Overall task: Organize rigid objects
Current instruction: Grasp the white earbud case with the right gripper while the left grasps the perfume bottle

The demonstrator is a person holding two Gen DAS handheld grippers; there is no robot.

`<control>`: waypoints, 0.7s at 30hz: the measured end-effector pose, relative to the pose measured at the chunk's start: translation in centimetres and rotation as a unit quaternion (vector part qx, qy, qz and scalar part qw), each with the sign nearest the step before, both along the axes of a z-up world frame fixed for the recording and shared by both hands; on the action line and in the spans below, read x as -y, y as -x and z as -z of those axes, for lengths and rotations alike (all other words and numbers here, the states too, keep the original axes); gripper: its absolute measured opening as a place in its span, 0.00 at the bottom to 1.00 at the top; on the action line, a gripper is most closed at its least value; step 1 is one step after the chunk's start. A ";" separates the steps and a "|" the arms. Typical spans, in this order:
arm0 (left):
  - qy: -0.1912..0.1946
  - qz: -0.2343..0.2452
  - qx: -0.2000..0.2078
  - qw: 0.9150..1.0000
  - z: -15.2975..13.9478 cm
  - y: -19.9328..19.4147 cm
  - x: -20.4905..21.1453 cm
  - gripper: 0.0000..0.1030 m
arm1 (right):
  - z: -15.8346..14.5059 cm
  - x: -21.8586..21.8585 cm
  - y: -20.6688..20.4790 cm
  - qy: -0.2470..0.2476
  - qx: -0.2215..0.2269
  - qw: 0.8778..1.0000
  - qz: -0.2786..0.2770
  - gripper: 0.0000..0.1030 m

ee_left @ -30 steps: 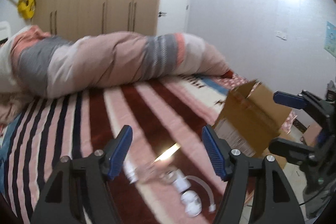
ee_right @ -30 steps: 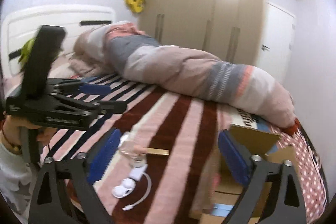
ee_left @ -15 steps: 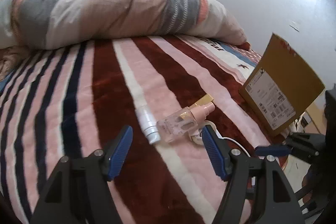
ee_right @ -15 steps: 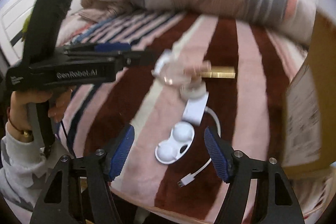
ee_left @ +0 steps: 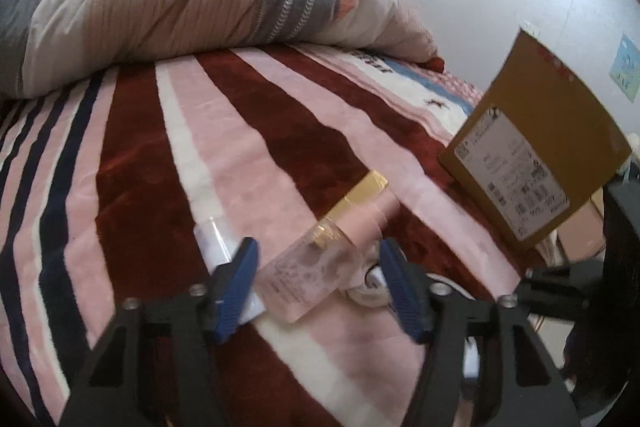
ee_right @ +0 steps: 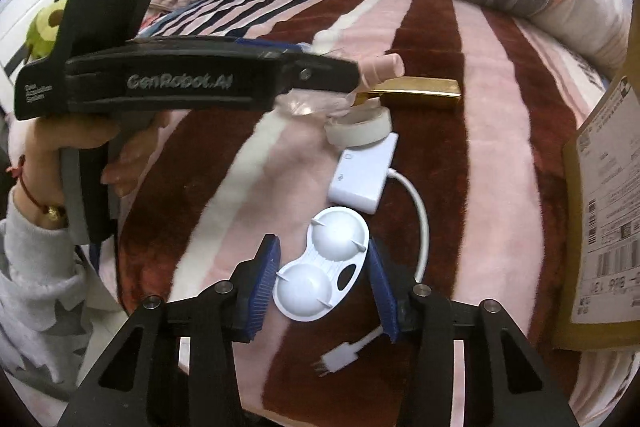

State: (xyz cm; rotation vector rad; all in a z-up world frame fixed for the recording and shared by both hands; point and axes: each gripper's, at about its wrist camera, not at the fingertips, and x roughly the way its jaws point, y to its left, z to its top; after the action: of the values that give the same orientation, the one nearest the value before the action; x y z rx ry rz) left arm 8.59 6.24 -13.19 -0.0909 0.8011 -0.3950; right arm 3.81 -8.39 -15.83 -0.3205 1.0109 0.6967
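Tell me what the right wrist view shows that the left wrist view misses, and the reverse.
Right wrist only: the white twin-dome case between the open right tongs, the white adapter, its cable plug, and the person's hand gripping the left tool. Left wrist only: a small white tube by the left finger. Both: the pink spray bottle, gold bar, cardboard box, rolled duvet.

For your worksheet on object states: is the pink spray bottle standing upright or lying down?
Lying down: the pink spray bottle rests on its side on the striped blanket, nozzle pointing toward the gold box.
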 end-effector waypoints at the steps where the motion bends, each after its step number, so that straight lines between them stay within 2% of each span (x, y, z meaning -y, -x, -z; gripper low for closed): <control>1: -0.008 0.002 -0.005 1.000 0.1 0.3 0.1 0.49 | 0.0 0.2 0.0 0.001 0.002 1.000 0.002 0.39; 5: -0.010 0.008 -0.009 1.000 -0.1 1.5 0.1 0.42 | -0.2 1.0 -0.6 -0.005 -0.004 1.000 0.013 0.39; 8: -0.018 0.003 -0.009 1.000 -0.3 1.8 0.1 0.34 | -0.3 1.3 -0.4 -0.006 -0.002 1.000 0.017 0.39; 11: -0.032 -0.011 -0.015 0.999 0.1 1.3 0.2 0.32 | -0.5 1.4 -0.2 -0.007 0.001 1.000 0.020 0.39; 16: -0.027 -0.013 -0.013 0.999 0.4 0.6 0.3 0.32 | -0.7 1.6 -0.5 -0.006 0.008 1.000 0.022 0.39; 19: -0.056 -0.010 -0.024 0.998 1.4 -0.1 1.1 0.32 | -0.5 1.5 -0.7 -0.008 0.005 1.000 0.019 0.39; 21: -0.042 -0.016 -0.021 0.999 1.5 -0.4 0.8 0.32 | -0.4 1.4 -0.9 -0.007 0.004 1.000 0.017 0.39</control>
State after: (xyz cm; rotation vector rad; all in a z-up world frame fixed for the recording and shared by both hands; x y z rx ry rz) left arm 9.00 5.43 -14.65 -0.0332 0.8560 -0.3297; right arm 4.71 -9.84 -15.46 -0.2931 1.0002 0.6721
